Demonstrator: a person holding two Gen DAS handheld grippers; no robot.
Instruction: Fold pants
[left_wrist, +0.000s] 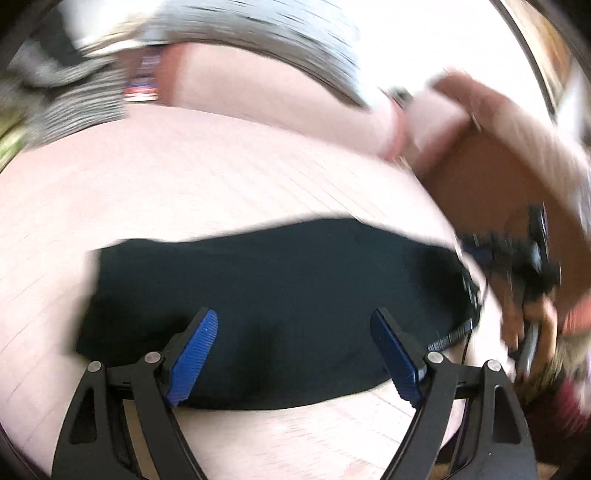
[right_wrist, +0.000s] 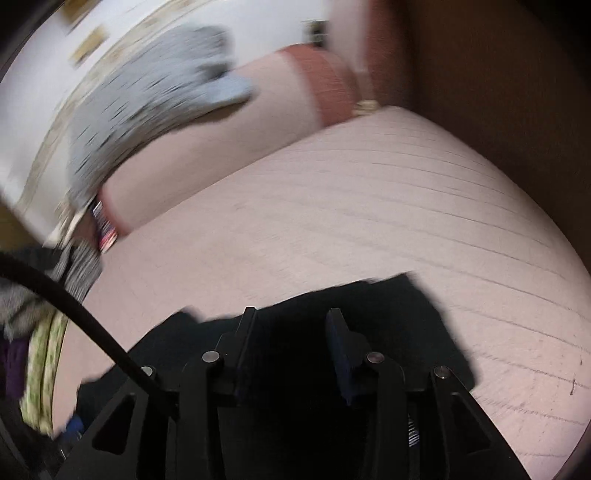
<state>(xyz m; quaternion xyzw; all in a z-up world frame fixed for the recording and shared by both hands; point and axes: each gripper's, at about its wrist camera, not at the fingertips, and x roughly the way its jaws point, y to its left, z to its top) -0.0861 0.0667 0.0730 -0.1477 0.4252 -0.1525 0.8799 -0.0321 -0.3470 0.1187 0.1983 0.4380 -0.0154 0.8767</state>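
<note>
The black pants (left_wrist: 273, 295) lie folded into a wide band on the pink bed cover (left_wrist: 184, 184). My left gripper (left_wrist: 293, 325) is open above the near edge of the pants, its blue pads (left_wrist: 195, 350) wide apart and empty. In the left wrist view, the right gripper (left_wrist: 532, 266) is blurred in a hand at the pants' right end. In the right wrist view the pants (right_wrist: 369, 302) lie under my right gripper (right_wrist: 291, 317), whose jaws stand partly apart with nothing between them. Both views are motion-blurred.
A grey striped cloth (right_wrist: 147, 96) lies over a pink bolster (right_wrist: 221, 129) at the back of the bed. A brown wooden headboard (right_wrist: 498, 92) rises on the right. Other clothes (right_wrist: 40, 347) lie at the left edge. A black cable (right_wrist: 74, 306) crosses the right wrist view.
</note>
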